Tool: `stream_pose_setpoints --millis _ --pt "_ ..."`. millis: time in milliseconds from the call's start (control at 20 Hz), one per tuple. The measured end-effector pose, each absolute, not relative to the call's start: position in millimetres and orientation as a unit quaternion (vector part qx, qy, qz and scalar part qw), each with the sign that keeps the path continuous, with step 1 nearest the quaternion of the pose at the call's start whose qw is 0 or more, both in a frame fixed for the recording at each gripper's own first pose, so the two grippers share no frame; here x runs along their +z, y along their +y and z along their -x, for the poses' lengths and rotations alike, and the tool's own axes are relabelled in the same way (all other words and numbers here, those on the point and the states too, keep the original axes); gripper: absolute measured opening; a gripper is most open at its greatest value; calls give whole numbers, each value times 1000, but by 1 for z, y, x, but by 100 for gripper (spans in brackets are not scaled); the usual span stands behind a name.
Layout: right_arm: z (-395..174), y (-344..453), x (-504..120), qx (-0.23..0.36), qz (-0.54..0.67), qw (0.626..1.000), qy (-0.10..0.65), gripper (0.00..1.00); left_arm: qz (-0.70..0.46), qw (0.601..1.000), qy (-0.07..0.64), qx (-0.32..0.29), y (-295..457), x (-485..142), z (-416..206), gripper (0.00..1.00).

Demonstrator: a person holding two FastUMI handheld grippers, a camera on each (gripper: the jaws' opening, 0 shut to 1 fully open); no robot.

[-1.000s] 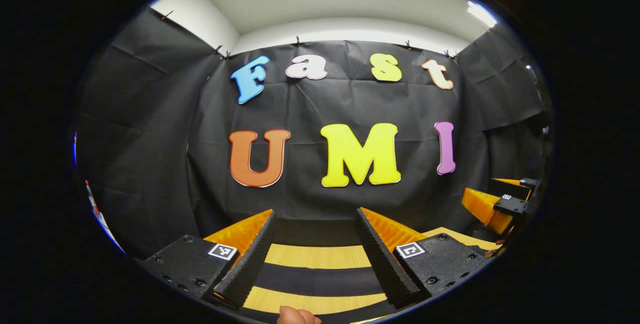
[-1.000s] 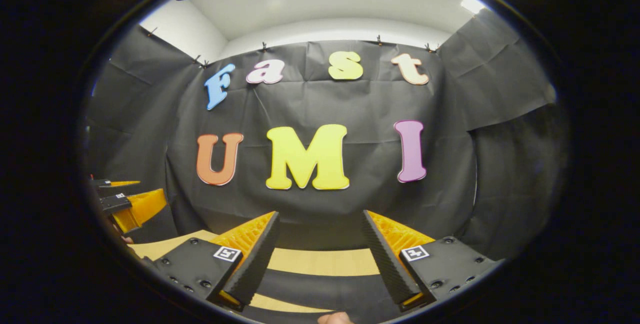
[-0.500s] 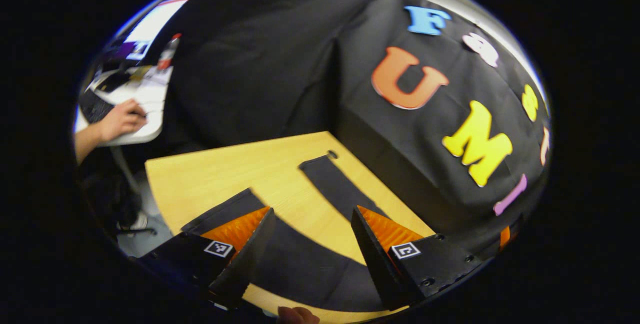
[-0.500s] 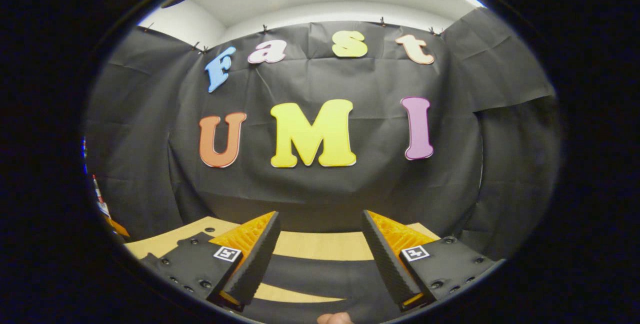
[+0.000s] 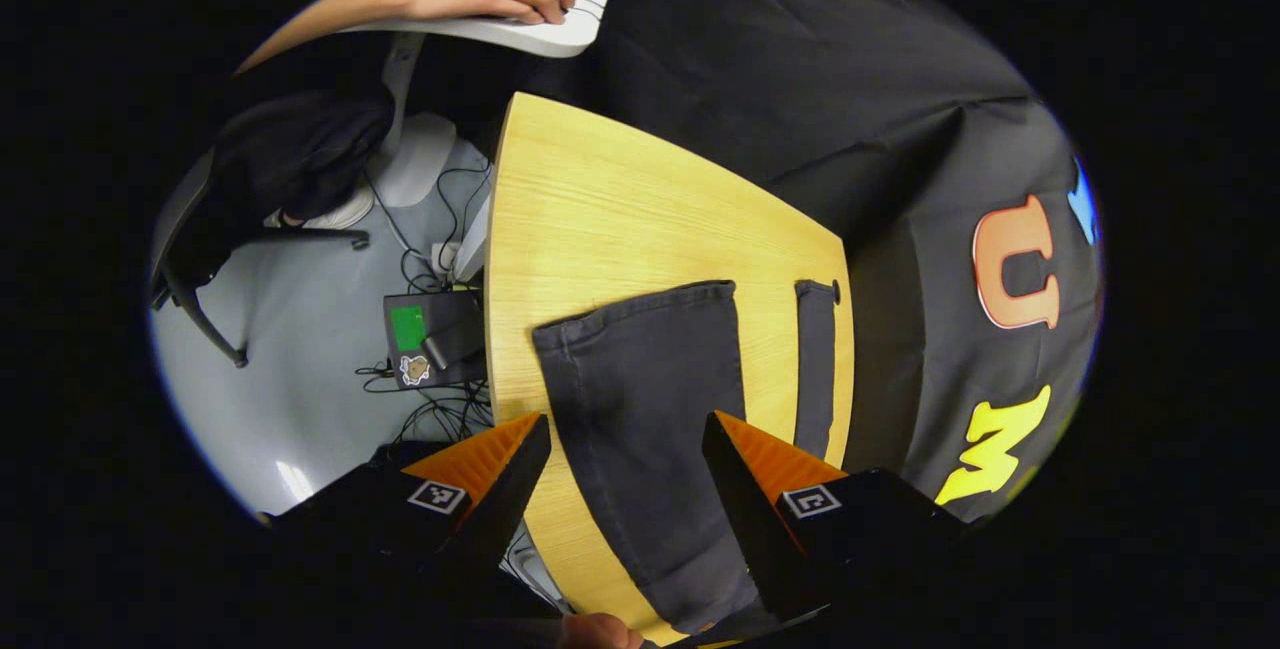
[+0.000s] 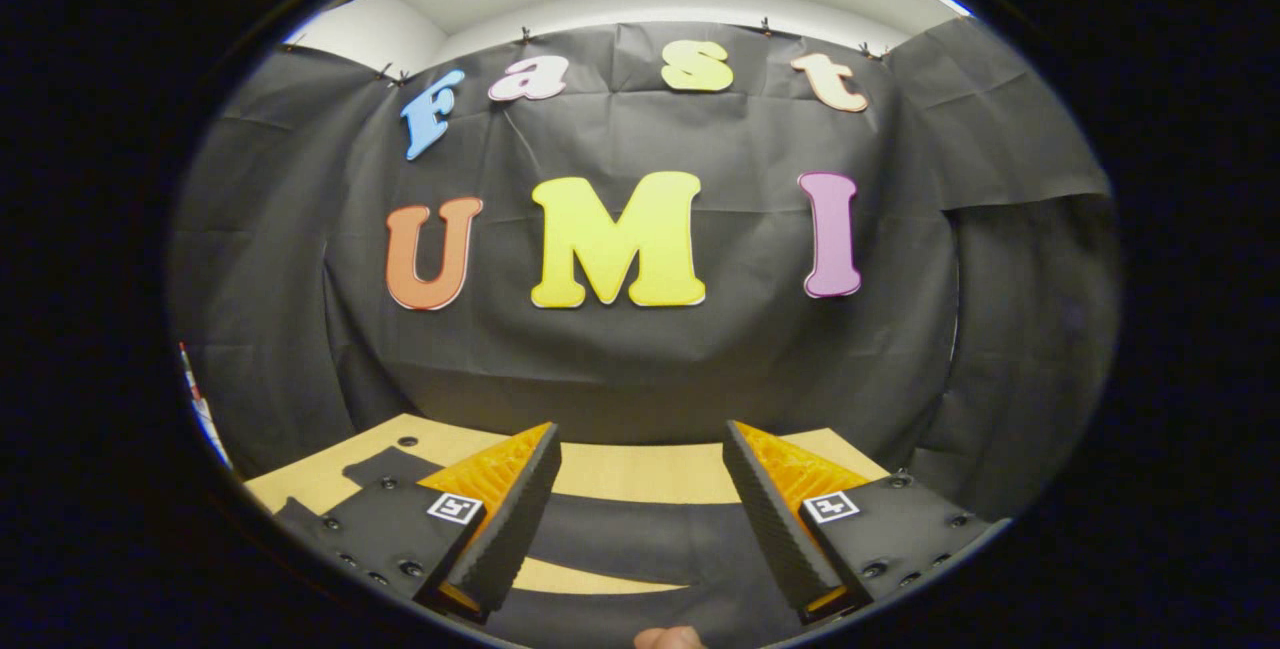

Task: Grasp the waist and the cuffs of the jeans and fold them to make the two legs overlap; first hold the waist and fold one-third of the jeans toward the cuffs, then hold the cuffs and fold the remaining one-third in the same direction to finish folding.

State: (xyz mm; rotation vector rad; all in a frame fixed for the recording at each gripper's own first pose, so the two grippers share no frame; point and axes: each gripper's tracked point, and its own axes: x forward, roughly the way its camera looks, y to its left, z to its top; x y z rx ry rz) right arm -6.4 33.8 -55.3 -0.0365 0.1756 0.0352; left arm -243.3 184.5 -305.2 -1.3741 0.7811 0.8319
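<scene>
One pair of dark jeans (image 5: 650, 419) lies flat on the wooden surface (image 5: 610, 219), legs spread apart toward its far edge; no fold looks started. Two grippers: the left gripper (image 5: 625, 489) hovers above one leg, fingers apart; the right gripper (image 6: 640, 509) too, holding nothing.

Even, moderately bright light, seemingly from overhead; sharp centres, edges bent.

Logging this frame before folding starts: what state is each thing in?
Dark grey denim jeans: flat on the table, legs apart, unfolded.
Left tool: open, above one leg, holding nothing.
Right tool: open, holding nothing.
Light wooden table: bearing the jeans.
</scene>
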Motion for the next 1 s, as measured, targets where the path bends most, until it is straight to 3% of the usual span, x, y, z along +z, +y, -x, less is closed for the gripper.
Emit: stream_pose_setpoints --millis 300,550,800,850,1000 --pt "8 13 -60 -11 17 995 100 98 609 613 350 363 197 -326 228 99" --pt "12 -3 -66 -28 2 993 118 98 605 624 344 355 203 -330 209 97" --pt "8 -12 -83 -3 -54 983 175 100 626 605 359 337 199 -337 210 92" --pt "9 -13 -90 7 -81 977 199 100 630 596 365 339 199 -341 215 67" --pt "5 -43 -114 -17 -147 956 252 100 656 578 346 341 200 -348 217 17"
